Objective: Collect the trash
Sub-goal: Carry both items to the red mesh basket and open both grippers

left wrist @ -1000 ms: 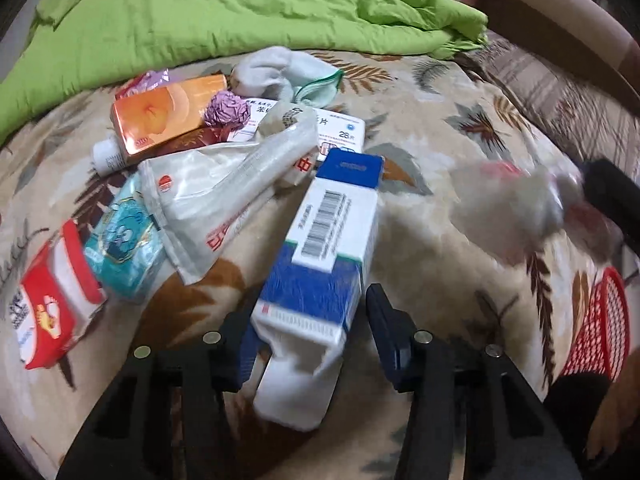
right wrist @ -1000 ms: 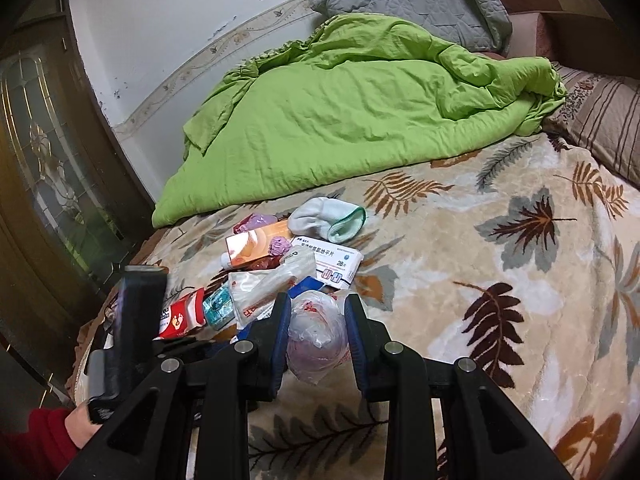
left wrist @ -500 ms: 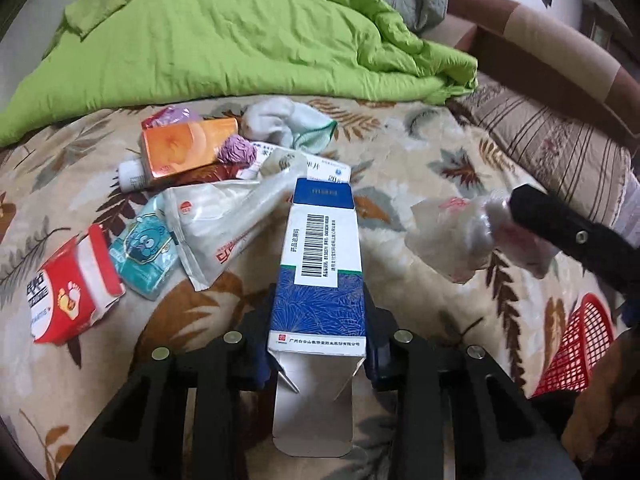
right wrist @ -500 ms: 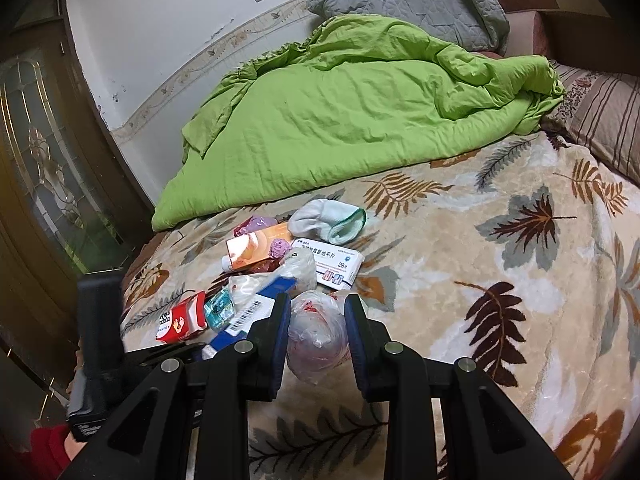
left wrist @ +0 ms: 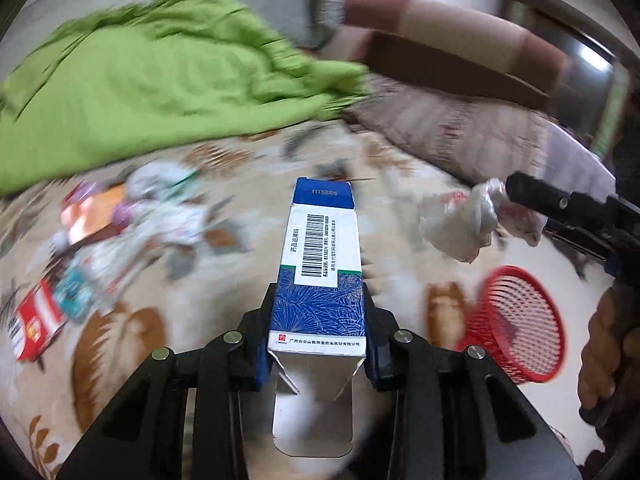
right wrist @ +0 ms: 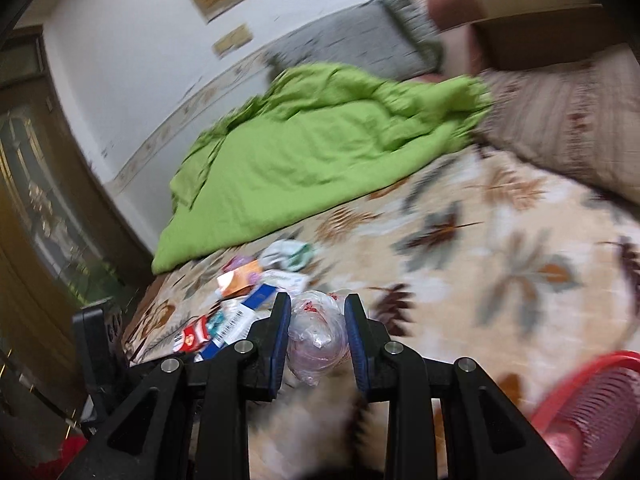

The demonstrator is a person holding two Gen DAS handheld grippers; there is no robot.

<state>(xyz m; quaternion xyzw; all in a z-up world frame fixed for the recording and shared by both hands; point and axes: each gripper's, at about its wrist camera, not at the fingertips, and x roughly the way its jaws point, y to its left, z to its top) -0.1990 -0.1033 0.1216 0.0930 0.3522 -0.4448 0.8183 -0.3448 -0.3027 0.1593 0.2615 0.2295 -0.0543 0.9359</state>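
Note:
My left gripper (left wrist: pixel 319 312) is shut on a blue and white medicine box (left wrist: pixel 322 264), lifted off the leaf-patterned bedspread (left wrist: pixel 224 312) with its open flap toward the camera. My right gripper (right wrist: pixel 316 316) is shut on a crumpled clear plastic bag (right wrist: pixel 316 340) with red marks. In the left wrist view that plastic bag (left wrist: pixel 460 220) hangs from the right gripper above the bed, up and left of a red mesh basket (left wrist: pixel 520 320). The basket's rim (right wrist: pixel 580 392) also shows at the lower right of the right wrist view. Both views are blurred.
More litter lies at the left of the bed: an orange packet (left wrist: pixel 92 216), a red and white box (left wrist: pixel 32 324), a teal packet (left wrist: pixel 74 296), a white sock (right wrist: pixel 288 252). A green quilt (left wrist: pixel 140 80) and striped pillow (left wrist: pixel 460 128) lie behind. A person's hand (left wrist: pixel 608 348) is at the right edge.
My left gripper closed on the medicine box and lifted it off the bed, swinging right. My right gripper carried the plastic bag right; the red basket came into its view.

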